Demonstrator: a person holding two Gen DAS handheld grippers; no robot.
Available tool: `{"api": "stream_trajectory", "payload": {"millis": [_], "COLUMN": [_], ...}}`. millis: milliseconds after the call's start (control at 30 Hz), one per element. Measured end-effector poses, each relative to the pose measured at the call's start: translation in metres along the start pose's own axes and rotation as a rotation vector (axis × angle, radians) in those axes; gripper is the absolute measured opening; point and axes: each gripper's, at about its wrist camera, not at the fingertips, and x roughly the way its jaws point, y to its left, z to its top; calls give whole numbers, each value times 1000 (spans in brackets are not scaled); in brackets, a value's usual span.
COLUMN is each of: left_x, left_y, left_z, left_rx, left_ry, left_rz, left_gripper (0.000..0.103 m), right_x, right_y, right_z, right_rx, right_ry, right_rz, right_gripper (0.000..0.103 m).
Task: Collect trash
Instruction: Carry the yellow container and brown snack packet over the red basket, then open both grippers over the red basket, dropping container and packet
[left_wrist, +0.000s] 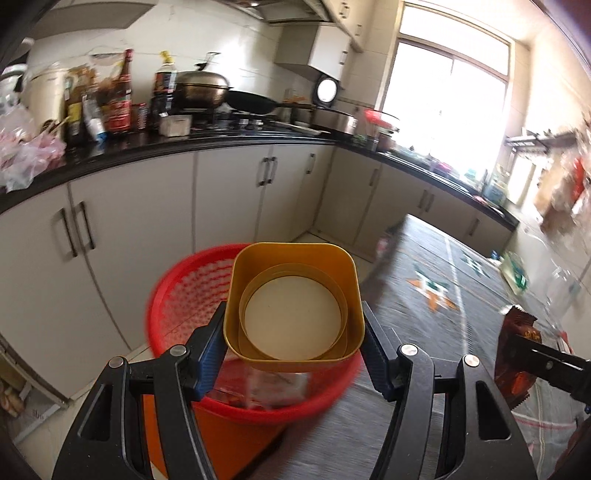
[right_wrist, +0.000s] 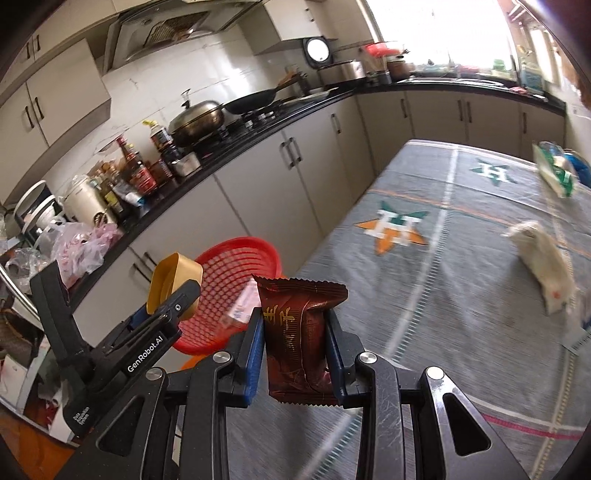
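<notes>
While both grippers hang over the tablecloth's near left corner, the scene reads so:

Count: two grippers, one yellow tub, one brown wrapper, one red basket, two loose packets on the cloth.
Left gripper (left_wrist: 294, 338): jaws spread wide, blue pads pressed on both sides of the yellow tub (left_wrist: 293, 306), held above the red basket (left_wrist: 192, 295).
Right gripper (right_wrist: 295, 345): jaws narrowed onto the brown snack wrapper (right_wrist: 301, 332), held upright.
Yellow tub: rounded-square plastic, glossy, with a pale round disc inside.
Wrapper: crinkled foil, serrated top edge, gold characters.
Red basket: round plastic lattice, off the tablecloth's (right_wrist: 443, 295) left edge, some packaging inside.
Loose packets: white packet (right_wrist: 543, 269) near the right edge; green-and-white packet (right_wrist: 554, 173) at the far right corner.
</notes>
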Motion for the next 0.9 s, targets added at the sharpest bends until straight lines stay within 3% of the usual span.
{"api": "stream_trajectory", "payload": {"millis": [300,600,900], "left_x": [17,34,47], "left_y": [50,57,53], "left_z": [7,1,-5], "left_rx": [-65,-23,15], "left_ry": [34,71,94], "left_rz": [39,44,35], "left_gripper": [64,64,64], "right_x": [47,107,140], "right_y": [43,55,57], "right_z": [22,37,40], "right_rx": [-53,-36,-17], "right_ry": [58,141,183], "right_rz": [59,80,76], "right_gripper": [34,34,38]}}
